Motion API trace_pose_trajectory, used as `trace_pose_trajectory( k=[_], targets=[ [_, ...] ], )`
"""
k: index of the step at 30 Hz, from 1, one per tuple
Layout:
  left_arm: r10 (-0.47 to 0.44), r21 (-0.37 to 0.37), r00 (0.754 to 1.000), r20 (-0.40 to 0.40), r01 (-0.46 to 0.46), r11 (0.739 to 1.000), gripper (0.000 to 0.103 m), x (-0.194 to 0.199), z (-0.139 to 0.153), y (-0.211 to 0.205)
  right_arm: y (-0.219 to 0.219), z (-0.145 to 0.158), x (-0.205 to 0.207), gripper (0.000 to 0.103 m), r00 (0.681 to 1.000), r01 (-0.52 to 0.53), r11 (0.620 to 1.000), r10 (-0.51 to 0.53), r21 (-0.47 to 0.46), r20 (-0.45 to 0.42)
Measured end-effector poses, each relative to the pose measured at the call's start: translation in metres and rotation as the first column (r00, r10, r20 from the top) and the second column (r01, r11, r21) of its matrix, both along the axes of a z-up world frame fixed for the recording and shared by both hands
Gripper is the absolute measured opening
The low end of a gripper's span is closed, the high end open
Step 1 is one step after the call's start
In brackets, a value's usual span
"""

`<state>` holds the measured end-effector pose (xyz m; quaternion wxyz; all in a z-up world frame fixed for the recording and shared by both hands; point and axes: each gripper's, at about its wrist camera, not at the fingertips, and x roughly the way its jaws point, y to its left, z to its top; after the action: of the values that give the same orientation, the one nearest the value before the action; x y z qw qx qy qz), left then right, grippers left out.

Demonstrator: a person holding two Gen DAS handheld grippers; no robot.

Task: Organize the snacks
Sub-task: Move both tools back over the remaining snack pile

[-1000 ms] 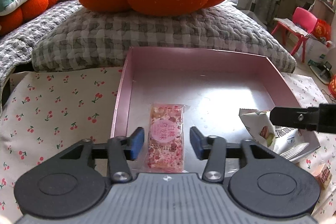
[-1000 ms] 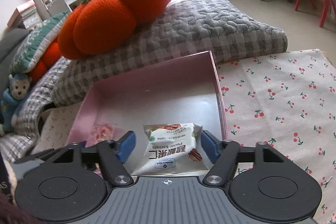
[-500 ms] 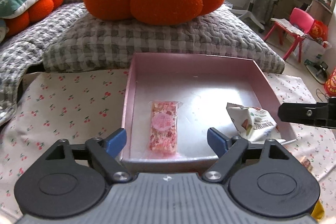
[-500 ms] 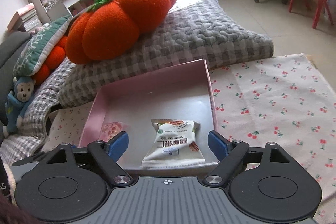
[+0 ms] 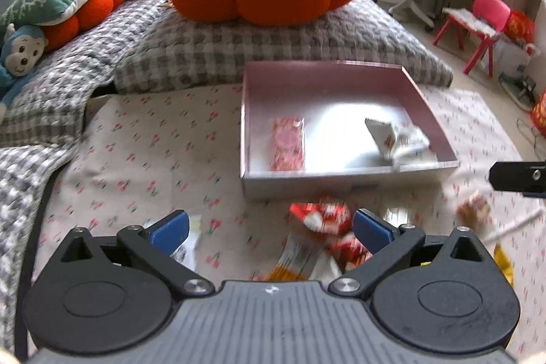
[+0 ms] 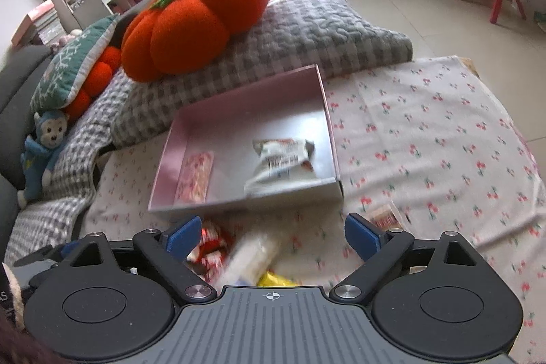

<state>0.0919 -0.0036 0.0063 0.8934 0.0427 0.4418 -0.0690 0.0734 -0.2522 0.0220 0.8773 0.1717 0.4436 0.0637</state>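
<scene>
While both grippers are hovering over loose snacks, left gripper and right gripper fingers are gaping wide, holding nothing; pink bar and white packet are lying in the pink box.

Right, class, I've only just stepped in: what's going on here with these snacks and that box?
A person with a gripper in each hand is sorting snacks into a pink box on a cherry-print cloth. Two are inside: a pink bar at its left, a white packet at its right. The left gripper and right gripper are both open, holding nothing, over loose snacks in front of the box, among them red-and-white wrappers.
</scene>
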Motion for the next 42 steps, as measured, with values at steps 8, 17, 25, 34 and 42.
trace_pose_trajectory(
  k=[8, 17, 25, 34, 42],
  targets=[
    [0.022, -0.038, 0.998, -0.051, -0.024, 0.999, 0.103, -0.033, -0.015, 0.018, 0.002, -0.009, -0.037, 0.097, 1.0, -0.028, 1.0, 0.028, -0.005, 0.003],
    [-0.007, -0.047, 1.0, -0.005, 0.007, 0.999, 0.103, -0.055, -0.032, 0.029, -0.009, -0.024, -0.067, 0.097, 0.996, -0.051, 0.997, 0.055, -0.06, 0.068],
    [-0.1, -0.023, 0.995, 0.026, 0.1, 0.995, 0.103, -0.07, -0.055, 0.028, -0.023, -0.046, -0.09, 0.097, 0.991, -0.069, 0.99, 0.082, -0.124, 0.109],
    [-0.185, 0.015, 0.98, 0.078, 0.185, 0.983, 0.103, -0.083, -0.075, 0.029, -0.035, -0.066, -0.114, 0.097, 0.986, -0.098, 0.982, 0.118, -0.164, 0.119],
    [-0.231, 0.012, 0.969, 0.083, 0.231, 0.973, 0.103, -0.08, -0.088, 0.032, -0.033, -0.079, -0.119, 0.097, 0.987, -0.106, 0.984, 0.122, -0.142, 0.102]
  ],
)
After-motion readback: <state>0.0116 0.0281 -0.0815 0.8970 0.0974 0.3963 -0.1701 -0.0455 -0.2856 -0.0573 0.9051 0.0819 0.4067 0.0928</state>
